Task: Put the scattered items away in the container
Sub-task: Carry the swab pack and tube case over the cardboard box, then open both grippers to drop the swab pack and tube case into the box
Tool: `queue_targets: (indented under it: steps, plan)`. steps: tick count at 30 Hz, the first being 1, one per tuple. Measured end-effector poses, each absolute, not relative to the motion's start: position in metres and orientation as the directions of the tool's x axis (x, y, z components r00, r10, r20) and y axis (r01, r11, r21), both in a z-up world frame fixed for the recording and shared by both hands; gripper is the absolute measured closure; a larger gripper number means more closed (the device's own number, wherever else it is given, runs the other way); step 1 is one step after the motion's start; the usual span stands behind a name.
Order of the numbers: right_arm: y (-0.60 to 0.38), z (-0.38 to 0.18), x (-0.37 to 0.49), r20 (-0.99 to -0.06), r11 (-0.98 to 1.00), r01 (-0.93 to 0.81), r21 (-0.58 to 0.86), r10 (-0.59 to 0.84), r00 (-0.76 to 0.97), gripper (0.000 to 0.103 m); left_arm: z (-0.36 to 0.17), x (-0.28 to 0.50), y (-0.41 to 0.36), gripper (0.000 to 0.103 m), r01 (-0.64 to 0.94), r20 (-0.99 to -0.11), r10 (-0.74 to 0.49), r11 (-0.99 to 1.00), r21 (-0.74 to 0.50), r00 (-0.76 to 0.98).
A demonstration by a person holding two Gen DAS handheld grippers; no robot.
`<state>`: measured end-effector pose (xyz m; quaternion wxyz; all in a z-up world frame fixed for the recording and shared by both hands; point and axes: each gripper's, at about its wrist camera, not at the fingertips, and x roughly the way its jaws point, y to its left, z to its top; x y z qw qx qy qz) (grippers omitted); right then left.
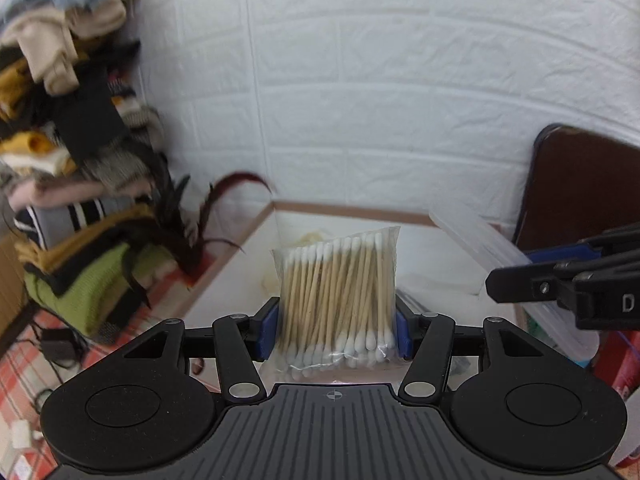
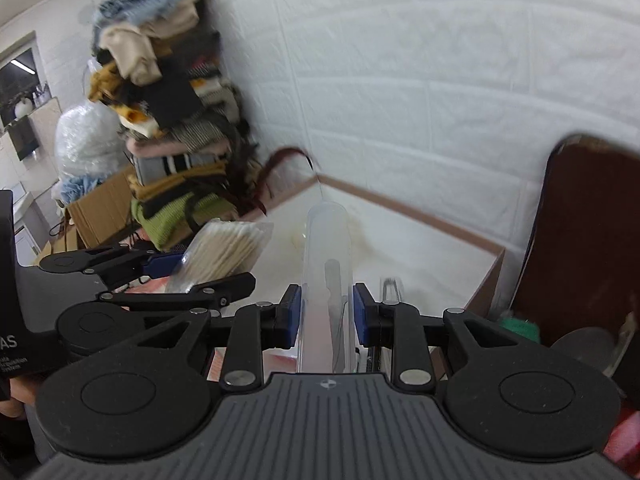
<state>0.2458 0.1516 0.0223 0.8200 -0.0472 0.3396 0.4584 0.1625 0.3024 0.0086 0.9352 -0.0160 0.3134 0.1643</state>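
Clearly, in the left wrist view, a bag of cotton swabs point(image 1: 338, 300) was pinched upright by the left gripper point(image 1: 337, 330) above the white table point(image 1: 248, 276), with the clear container point(image 1: 516, 276) held just to its right. Seen from the right wrist view, that container's rim point(image 2: 327, 272) was clamped by the right gripper point(image 2: 327, 316), with the bag point(image 2: 228, 254) alongside to the left. The bag would best be carried over the opening, lowered inside, and only then released.
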Motion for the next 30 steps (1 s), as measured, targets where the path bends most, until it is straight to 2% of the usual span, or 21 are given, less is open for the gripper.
queue_targets:
  steps: [6, 15, 17, 18, 19, 20, 21, 23, 27, 30]
  plan:
    - [0.175, -0.024, 0.269, -0.653, 0.575, -0.775, 0.261, 0.697, 0.297, 0.072, -0.025, 0.185, 0.317, 0.047, -0.320, -0.638, 0.289, 0.945, 0.070, 0.713]
    - [0.195, -0.051, 0.276, -0.684, 0.566, -0.778, 0.272, 0.683, 0.258, 0.072, -0.046, 0.196, 0.323, 0.045, -0.311, -0.667, 0.283, 0.947, 0.080, 0.689]
    - [0.199, -0.054, 0.275, -0.691, 0.561, -0.785, 0.261, 0.677, 0.254, 0.070, -0.048, 0.196, 0.323, 0.028, -0.309, -0.672, 0.284, 0.947, 0.086, 0.684]
    - [0.200, -0.054, 0.274, -0.693, 0.559, -0.790, 0.251, 0.674, 0.257, 0.069, -0.049, 0.195, 0.322, 0.025, -0.310, -0.671, 0.291, 0.946, 0.094, 0.682]
    - [0.198, -0.054, 0.273, -0.690, 0.563, -0.792, 0.238, 0.671, 0.270, 0.069, -0.049, 0.194, 0.321, 0.017, -0.312, -0.668, 0.299, 0.944, 0.105, 0.682]
    - [0.197, -0.053, 0.272, -0.687, 0.566, -0.793, 0.226, 0.669, 0.282, 0.067, -0.050, 0.192, 0.320, 0.011, -0.319, -0.660, 0.314, 0.940, 0.117, 0.682]
    - [0.195, -0.053, 0.273, -0.686, 0.567, -0.792, 0.225, 0.670, 0.284, 0.066, -0.050, 0.190, 0.320, 0.010, -0.323, -0.653, 0.323, 0.938, 0.124, 0.685]
    - [0.191, -0.052, 0.274, -0.682, 0.574, -0.786, 0.231, 0.671, 0.290, 0.054, -0.049, 0.184, 0.321, 0.008, -0.321, -0.646, 0.310, 0.941, 0.104, 0.698]
    - [0.183, -0.052, 0.272, -0.676, 0.586, -0.779, 0.223, 0.669, 0.310, 0.048, -0.049, 0.179, 0.321, 0.008, -0.327, -0.654, 0.297, 0.942, 0.080, 0.695]
    - [0.180, -0.050, 0.267, -0.671, 0.587, -0.781, 0.212, 0.669, 0.320, 0.039, -0.048, 0.176, 0.315, 0.008, -0.323, -0.657, 0.311, 0.940, 0.107, 0.687]
